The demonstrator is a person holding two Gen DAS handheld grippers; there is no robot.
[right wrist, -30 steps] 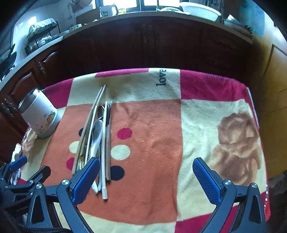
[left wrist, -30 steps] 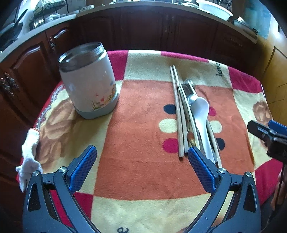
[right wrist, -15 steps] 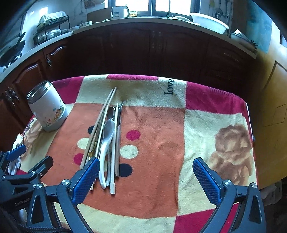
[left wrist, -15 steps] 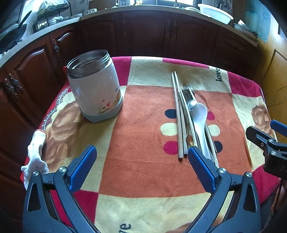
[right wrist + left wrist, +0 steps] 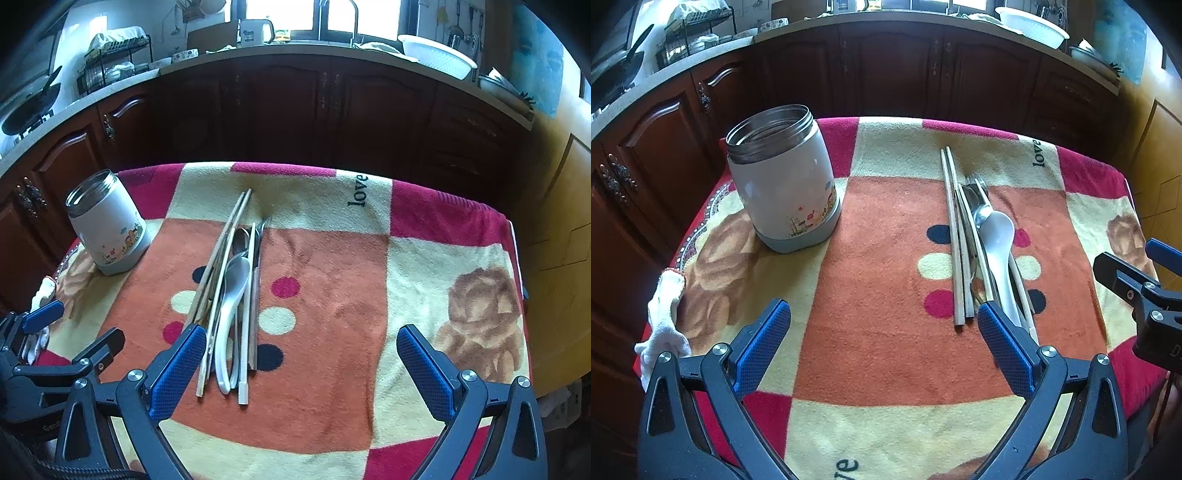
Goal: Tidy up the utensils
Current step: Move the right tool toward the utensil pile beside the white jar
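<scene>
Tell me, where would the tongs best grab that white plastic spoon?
Probably by the near end of its handle, coming from the near table edge: the white plastic spoon lies flat, bowl pointing away, handle toward the open right tongs, with wooden chopsticks crowding its sides.

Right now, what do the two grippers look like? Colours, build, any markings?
Both match: the left gripper and right gripper have black plastic clamp-style arms with triangular cutouts, silver rivets at the pivots, and blue textured pads on the fingers. White lettering, partly cut off, shows on each body in the other's view. No sleeves visible.
</scene>
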